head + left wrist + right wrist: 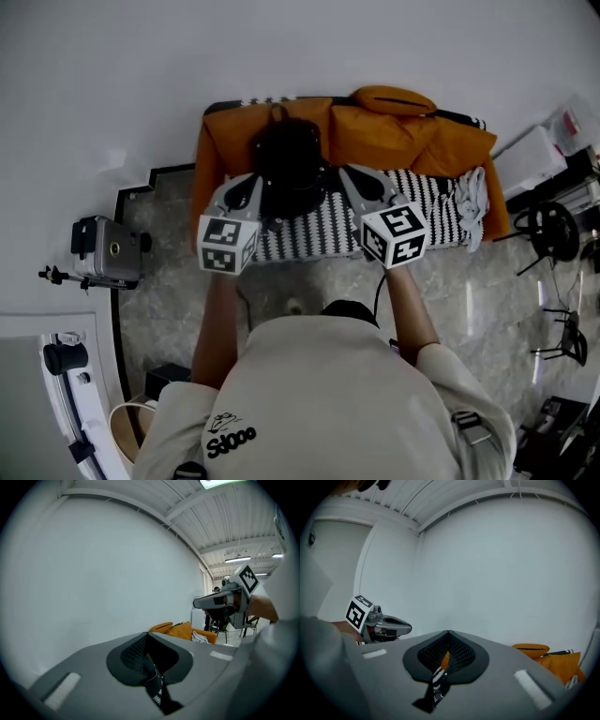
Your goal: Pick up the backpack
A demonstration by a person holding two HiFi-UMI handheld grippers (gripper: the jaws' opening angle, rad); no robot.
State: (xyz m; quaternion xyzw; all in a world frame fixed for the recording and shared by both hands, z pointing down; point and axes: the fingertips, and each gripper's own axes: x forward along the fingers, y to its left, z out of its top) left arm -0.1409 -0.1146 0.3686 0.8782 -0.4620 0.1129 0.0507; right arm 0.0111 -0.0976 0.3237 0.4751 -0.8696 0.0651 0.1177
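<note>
The black backpack sits between the two grippers, seen from the head view against an orange sofa; from above it cannot be told whether it rests on the sofa or hangs clear. The left gripper has its jaws together, clamped on a black strap with white print that runs down out of the pads. The right gripper is likewise closed, pinching a second strap of the same black webbing with white print. Both grippers point toward the sofa, one on either side of the backpack, marker cubes nearest the person. A black-and-white striped blanket covers the sofa seat below the backpack, with an orange cushion at the back and a pale cloth at the right end. The sofa stands against a white wall on a marbled floor. A grey device on a stand stands to the left, black chairs to the right.
</note>
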